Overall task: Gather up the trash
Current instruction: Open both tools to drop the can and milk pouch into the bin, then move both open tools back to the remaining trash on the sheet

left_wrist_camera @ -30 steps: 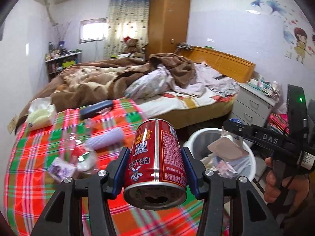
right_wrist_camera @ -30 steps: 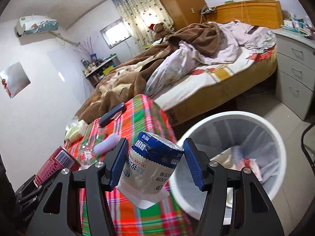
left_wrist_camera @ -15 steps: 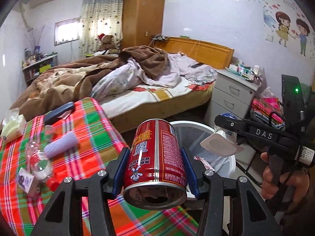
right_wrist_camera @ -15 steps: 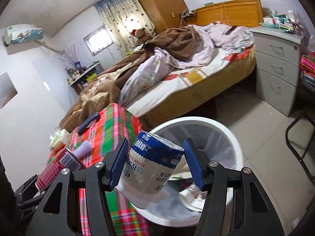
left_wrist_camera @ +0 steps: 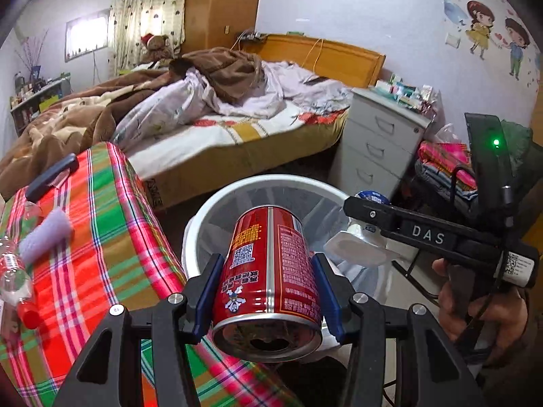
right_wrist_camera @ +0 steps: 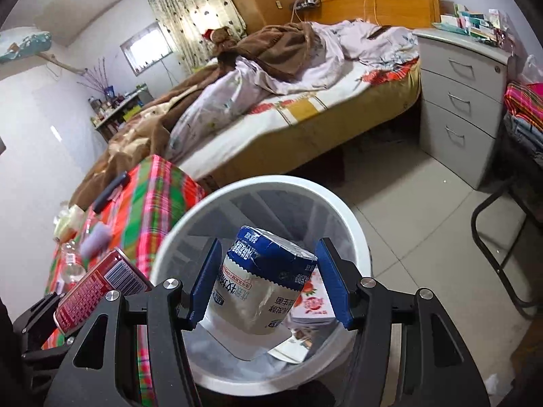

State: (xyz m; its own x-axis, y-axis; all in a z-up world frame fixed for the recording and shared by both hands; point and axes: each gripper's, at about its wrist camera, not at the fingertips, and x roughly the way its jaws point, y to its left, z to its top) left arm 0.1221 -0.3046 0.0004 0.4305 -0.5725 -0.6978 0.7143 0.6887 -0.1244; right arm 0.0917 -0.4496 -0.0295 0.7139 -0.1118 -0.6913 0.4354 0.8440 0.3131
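Observation:
My left gripper [left_wrist_camera: 268,291] is shut on a red drink can [left_wrist_camera: 271,271], its open top facing the camera, held at the near rim of the white trash bin [left_wrist_camera: 217,203]. My right gripper [right_wrist_camera: 268,281] is shut on a blue-and-white yogurt cup [right_wrist_camera: 264,285], tilted, directly above the bin's [right_wrist_camera: 353,224] opening. In the left wrist view the right gripper [left_wrist_camera: 370,237] reaches in from the right over the bin with the cup [left_wrist_camera: 359,251], a hand on its handle. The can [right_wrist_camera: 98,288] shows at lower left in the right wrist view. A red-and-white carton [right_wrist_camera: 312,302] lies inside the bin.
A plaid-covered table [left_wrist_camera: 112,237] stands left of the bin with a clear bottle [left_wrist_camera: 13,278], a lilac roll [left_wrist_camera: 44,234] and a dark remote [left_wrist_camera: 51,174]. Behind are an unmade bed [left_wrist_camera: 220,125], a white drawer unit [left_wrist_camera: 380,146] and a black chair frame [right_wrist_camera: 502,237].
Both grippers swung right and down from above the table to the bin, keeping the can and the cup. The bin now fills the lower middle of both views.

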